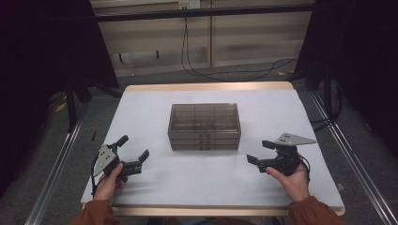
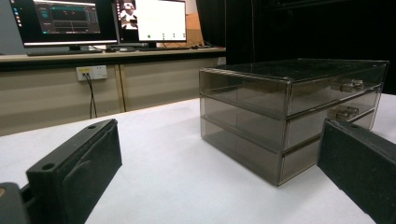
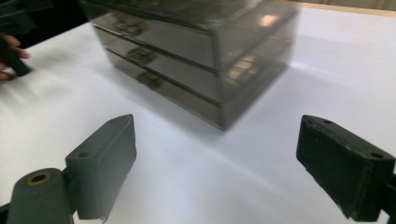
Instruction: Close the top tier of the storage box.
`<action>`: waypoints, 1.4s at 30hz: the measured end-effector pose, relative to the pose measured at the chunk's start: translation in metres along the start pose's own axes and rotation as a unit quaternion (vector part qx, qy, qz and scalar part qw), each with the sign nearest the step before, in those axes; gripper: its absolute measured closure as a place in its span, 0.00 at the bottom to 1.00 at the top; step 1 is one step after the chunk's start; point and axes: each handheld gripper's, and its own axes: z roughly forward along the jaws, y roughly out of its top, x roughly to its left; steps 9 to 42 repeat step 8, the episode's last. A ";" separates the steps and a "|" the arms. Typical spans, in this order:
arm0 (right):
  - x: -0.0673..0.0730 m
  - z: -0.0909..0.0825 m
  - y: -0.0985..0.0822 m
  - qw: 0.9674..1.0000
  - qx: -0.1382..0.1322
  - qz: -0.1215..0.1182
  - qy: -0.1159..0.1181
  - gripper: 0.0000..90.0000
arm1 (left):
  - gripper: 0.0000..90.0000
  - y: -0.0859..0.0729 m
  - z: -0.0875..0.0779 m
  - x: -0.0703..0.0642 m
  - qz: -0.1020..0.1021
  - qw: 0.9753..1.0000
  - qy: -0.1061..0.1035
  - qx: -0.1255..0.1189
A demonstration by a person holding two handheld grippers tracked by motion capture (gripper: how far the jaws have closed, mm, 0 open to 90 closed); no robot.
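While matte black claws gape, smoky translucent drawer box (image 1: 204, 126) sits boxy.

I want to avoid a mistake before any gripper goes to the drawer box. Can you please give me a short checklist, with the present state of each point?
1. Left gripper open and holding nothing: ok, its jaws stand apart over bare table.
2. Right gripper open and holding nothing: ok, jaws wide apart, nothing between them.
3. All three drawers of the drawer box closed: ok, the fronts look flush in the left gripper view.
4. Drawer handles on the side facing the person: ok.
5. Table free between grippers and box: ok.
6. Drawer contents: cannot tell, the smoked plastic is too dark.
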 end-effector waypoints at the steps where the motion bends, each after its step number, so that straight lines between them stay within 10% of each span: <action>1: -0.002 -0.002 -0.002 1.000 0.002 0.001 -0.009 0.13 | 0.00 0.000 0.000 0.000 -0.001 1.000 0.000 0.000; 7: -0.016 -0.009 -0.019 0.998 0.030 0.017 -0.052 0.10 | 0.00 0.000 0.000 0.001 0.000 1.000 0.002 0.003; 42: -0.019 -0.009 -0.020 0.998 0.031 0.021 -0.051 0.09 | 0.00 0.000 0.000 0.000 -0.001 1.000 0.001 0.003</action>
